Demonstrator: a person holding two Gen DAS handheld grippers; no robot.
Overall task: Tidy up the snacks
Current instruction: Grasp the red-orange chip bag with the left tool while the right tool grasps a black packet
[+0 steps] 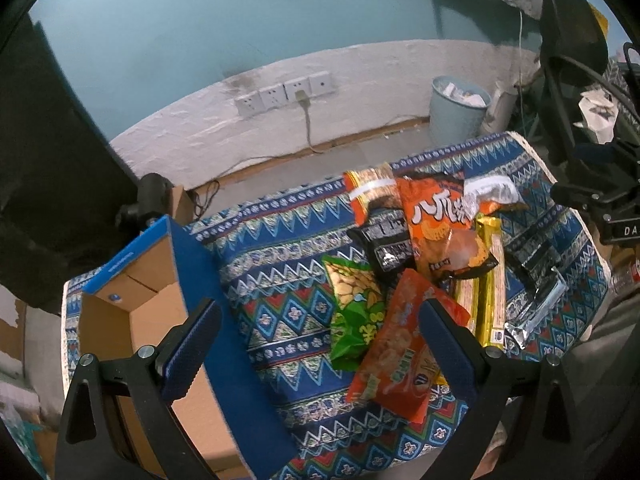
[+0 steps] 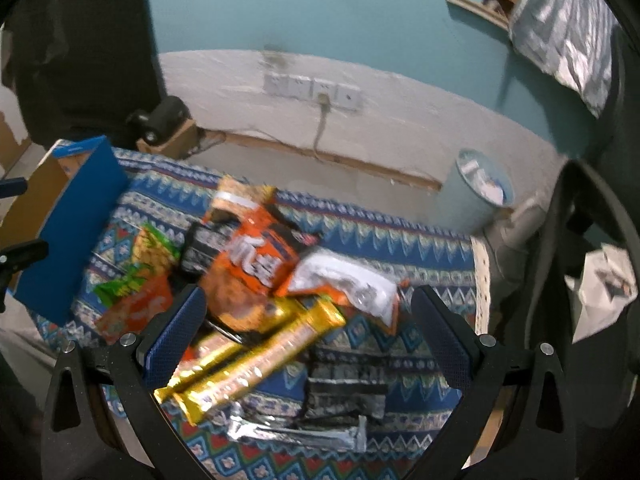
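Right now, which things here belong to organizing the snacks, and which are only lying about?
For the job:
- green snack bag
- orange snack bag
- gold wafer bars
- black packets
- open cardboard box

Lying about:
- waste bin
- wall sockets
- patterned cloth

The orange snack bag (image 1: 436,220) in the far middle of the pile bore large white Chinese characters, the first reading "八". The black device (image 1: 616,232) at far right showed "DA". Other print was illegible.
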